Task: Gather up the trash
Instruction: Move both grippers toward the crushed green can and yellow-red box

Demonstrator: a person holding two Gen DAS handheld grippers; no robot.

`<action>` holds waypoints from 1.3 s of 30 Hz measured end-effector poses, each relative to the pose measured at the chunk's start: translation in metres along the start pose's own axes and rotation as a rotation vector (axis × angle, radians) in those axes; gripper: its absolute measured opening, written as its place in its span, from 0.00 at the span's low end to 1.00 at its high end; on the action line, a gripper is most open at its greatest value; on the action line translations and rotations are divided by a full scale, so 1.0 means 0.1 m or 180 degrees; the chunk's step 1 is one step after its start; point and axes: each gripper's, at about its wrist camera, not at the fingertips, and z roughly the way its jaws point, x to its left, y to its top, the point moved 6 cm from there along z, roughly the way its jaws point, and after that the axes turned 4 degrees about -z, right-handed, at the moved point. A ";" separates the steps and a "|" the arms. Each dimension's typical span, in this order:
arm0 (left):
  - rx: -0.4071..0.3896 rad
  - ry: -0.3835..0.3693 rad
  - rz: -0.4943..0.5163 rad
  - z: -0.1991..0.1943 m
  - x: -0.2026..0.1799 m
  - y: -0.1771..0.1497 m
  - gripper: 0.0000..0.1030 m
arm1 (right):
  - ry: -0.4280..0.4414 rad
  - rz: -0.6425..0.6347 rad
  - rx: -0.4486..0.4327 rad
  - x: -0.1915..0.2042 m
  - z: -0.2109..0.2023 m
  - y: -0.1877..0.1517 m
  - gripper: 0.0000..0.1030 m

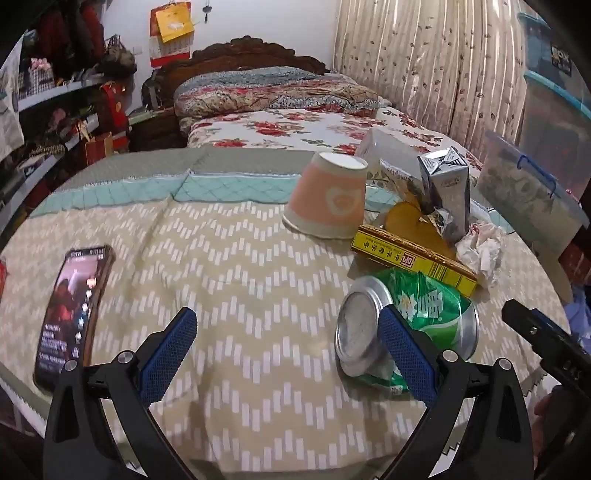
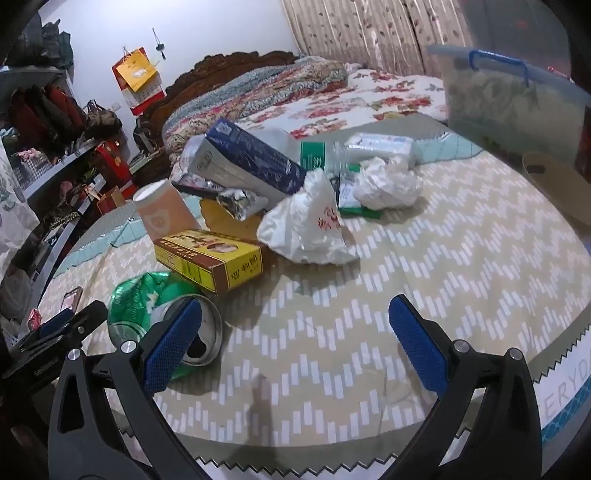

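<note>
left gripper (image 1: 288, 354): wide, empty | right gripper (image 2: 295, 347): wide, empty | can (image 1: 424, 314): crushed, on its side between the grippers, nearest trash, base toward left, mouth toward right | either reaches

Left wrist view: close, angled down across surface (image 1: 240, 258) toward bed (image 1: 295, 129). Right wrist view: likewise. Shared: green can (image 1: 424, 306) (image 2: 147, 295), yellow box (image 1: 410, 258) (image 2: 210, 258).

Bedroom, dark carved wooden headboard (image 1: 255, 50) against a pale wall (image 2: 99, 33), floral red-and-white bedspread (image 1: 295, 129), beige leaf-patterned curtains (image 1: 424, 55), cluttered grey shelves (image 1: 55, 92) on the left, red-and-yellow wall calendar (image 1: 170, 33)
</note>
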 end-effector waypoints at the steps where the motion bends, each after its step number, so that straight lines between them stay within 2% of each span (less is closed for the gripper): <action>1: 0.0002 0.0020 -0.0029 -0.01 0.02 -0.01 0.91 | 0.0002 0.0005 0.0011 -0.01 0.01 -0.01 0.97; 7: -0.0172 0.0152 -0.0248 -0.16 0.18 0.03 0.91 | 0.0023 0.0000 0.0052 0.02 0.05 -0.05 0.97; 19: -0.0237 0.0336 -0.0244 -0.25 0.23 0.04 0.91 | 0.0098 -0.0006 0.0131 0.04 0.17 -0.06 0.97; 22: -0.0234 0.0327 -0.0306 -0.26 0.28 0.03 0.91 | 0.0154 0.0010 0.0070 0.05 0.16 -0.04 0.97; 27: -0.0175 0.0178 -0.0399 -0.26 0.29 -0.01 0.91 | 0.0166 -0.0053 -0.0133 0.08 0.05 0.00 0.97; 39: -0.0053 0.0169 -0.0424 -0.21 0.28 -0.06 0.91 | 0.0103 -0.0360 -0.0368 0.24 -0.12 0.03 0.95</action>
